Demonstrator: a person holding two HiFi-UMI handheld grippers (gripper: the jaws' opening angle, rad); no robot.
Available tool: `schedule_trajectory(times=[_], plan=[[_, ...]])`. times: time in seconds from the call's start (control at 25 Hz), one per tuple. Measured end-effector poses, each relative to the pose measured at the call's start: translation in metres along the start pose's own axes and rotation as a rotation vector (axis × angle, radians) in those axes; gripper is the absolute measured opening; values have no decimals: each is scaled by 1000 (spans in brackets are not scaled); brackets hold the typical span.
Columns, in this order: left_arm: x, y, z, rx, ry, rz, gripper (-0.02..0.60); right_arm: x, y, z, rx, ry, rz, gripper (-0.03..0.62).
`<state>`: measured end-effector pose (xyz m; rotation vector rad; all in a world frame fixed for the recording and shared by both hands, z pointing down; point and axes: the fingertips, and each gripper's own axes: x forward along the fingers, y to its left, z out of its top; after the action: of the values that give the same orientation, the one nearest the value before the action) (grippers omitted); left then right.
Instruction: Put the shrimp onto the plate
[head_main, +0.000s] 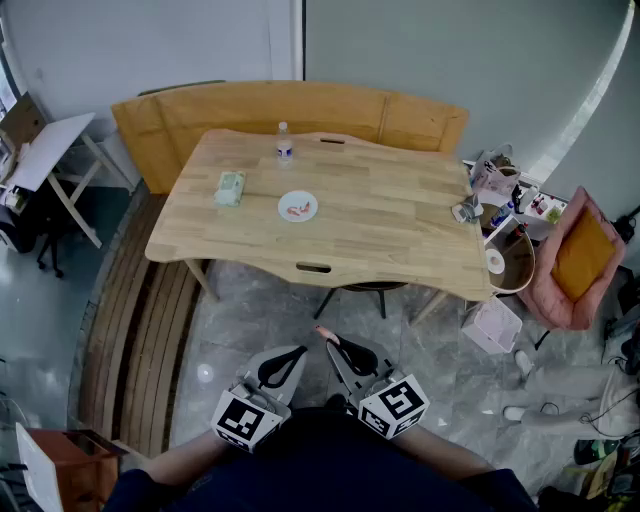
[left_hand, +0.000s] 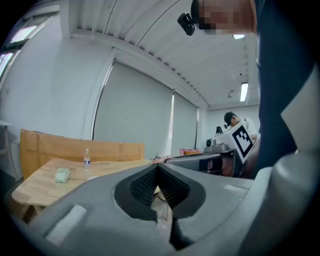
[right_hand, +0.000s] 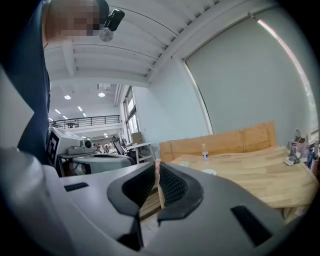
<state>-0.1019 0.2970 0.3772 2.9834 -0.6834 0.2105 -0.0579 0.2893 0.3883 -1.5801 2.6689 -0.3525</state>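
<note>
A small white plate (head_main: 298, 207) lies mid-table on the wooden table (head_main: 400, 220), with reddish shrimp pieces (head_main: 296, 210) on it. Both grippers hover low over the floor, well short of the table's front edge. My right gripper (head_main: 325, 335) is shut on a thin pinkish piece, seemingly a shrimp (right_hand: 158, 187), which stands upright between its pads; the pink tip (head_main: 322, 330) pokes out in the head view. My left gripper (head_main: 299, 351) is shut with its ribbed pads touching and nothing between them (left_hand: 158, 170). The plate (right_hand: 209, 172) shows far ahead in the right gripper view.
A water bottle (head_main: 284, 143) and a green packet (head_main: 231, 188) stand on the table. A wooden bench (head_main: 290, 110) wraps behind it. A cluttered side table (head_main: 500, 255) and pink chair (head_main: 575, 265) are at right, a white folding table (head_main: 50, 150) at left.
</note>
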Motion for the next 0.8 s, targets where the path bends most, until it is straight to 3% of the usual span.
schedule_trajectory(times=[0.8], plan=[[19,-5,4,-18,8,33,5,-6,-20,0,26,-8,18,37]])
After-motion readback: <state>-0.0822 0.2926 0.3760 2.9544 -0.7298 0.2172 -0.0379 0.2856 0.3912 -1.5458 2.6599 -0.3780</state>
